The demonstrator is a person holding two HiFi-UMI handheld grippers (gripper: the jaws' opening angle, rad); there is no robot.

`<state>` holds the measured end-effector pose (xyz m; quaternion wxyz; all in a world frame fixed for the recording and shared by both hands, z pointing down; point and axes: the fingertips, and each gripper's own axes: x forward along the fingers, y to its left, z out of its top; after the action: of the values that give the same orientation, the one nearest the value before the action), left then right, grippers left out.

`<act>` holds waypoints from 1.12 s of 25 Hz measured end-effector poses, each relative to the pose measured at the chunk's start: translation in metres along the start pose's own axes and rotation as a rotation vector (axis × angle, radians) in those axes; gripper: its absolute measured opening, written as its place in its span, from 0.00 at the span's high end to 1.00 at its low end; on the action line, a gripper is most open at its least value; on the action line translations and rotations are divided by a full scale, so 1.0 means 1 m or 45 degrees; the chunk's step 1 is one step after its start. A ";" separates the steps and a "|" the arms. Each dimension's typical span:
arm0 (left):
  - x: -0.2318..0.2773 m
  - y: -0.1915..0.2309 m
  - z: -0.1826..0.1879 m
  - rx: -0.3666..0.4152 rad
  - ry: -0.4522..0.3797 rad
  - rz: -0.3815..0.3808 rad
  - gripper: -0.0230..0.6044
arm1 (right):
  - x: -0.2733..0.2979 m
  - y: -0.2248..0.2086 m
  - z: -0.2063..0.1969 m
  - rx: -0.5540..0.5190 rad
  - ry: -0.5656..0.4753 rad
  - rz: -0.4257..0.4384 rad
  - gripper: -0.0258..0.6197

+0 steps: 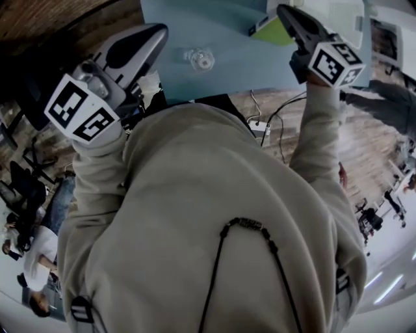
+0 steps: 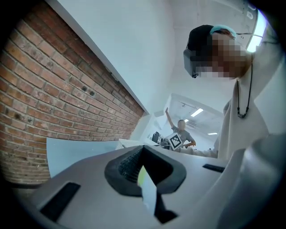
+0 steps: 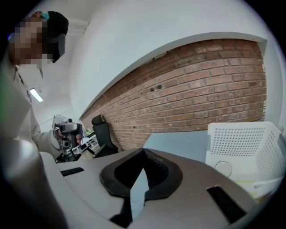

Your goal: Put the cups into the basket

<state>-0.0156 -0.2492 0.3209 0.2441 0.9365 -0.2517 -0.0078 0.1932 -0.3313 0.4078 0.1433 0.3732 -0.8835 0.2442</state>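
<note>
At far left of the head view: left gripper [image 1: 159, 34], raised over the near edge of the table [image 1: 227, 39], marker cube toward the camera, carried on a beige sleeve [image 1: 97, 169]. Fingers pressed together at the tips in the left gripper view, with nothing between them. Past those tips: a brick wall [image 2: 53, 98], a strip of the blue-grey table, and far off a person [image 2: 181, 129] with one arm raised.

Further right, near the middle of the head view: one clear glass cup [image 1: 201, 60], seen from above, resting on the table. Sits between the two grippers, apart from both, held by neither, and outside the basket. Below it, filling most of that view: the front of a beige hoodie [image 1: 208, 214].

Further right again: right gripper [image 1: 286, 13], also lifted above the table, cube toward the camera. Fingers closed tip to tip in the right gripper view, empty. Behind them the same brick wall and a black chair [image 3: 100, 129].

At far right of the right gripper view: white perforated basket [image 3: 241, 138], standing on the table just beyond and to the right of the closed tips. Not possible to tell whether any cup lies inside it.
</note>
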 end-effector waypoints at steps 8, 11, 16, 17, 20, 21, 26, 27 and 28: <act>-0.041 -0.014 0.016 0.067 -0.046 -0.122 0.97 | -0.005 0.096 0.016 -0.017 -0.138 -0.024 0.94; -0.052 -0.024 0.027 0.114 -0.071 -0.186 0.97 | -0.011 0.137 0.035 -0.059 -0.213 -0.013 0.94; -0.044 -0.036 0.036 0.155 -0.087 -0.287 0.97 | -0.017 0.182 0.058 -0.134 -0.299 0.020 0.94; -0.043 -0.039 0.038 0.168 -0.092 -0.307 0.97 | -0.019 0.192 0.062 -0.157 -0.313 0.021 0.94; -0.052 -0.055 0.042 0.197 -0.125 -0.365 0.97 | -0.027 0.228 0.063 -0.239 -0.348 0.019 0.94; -0.058 -0.060 0.042 0.198 -0.137 -0.377 0.97 | -0.030 0.238 0.061 -0.264 -0.358 0.016 0.94; -0.075 -0.060 0.049 0.198 -0.187 -0.368 0.97 | -0.036 0.267 0.057 -0.338 -0.364 0.044 0.94; -0.077 -0.060 0.050 0.201 -0.189 -0.361 0.97 | -0.034 0.271 0.057 -0.346 -0.362 0.055 0.94; -0.079 -0.059 0.050 0.205 -0.192 -0.352 0.97 | -0.032 0.274 0.057 -0.353 -0.359 0.066 0.94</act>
<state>-0.0642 -0.1900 0.2413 0.1455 0.9755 -0.1377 -0.0913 0.0109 -0.1784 0.2571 0.0617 0.3575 -0.9293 0.0691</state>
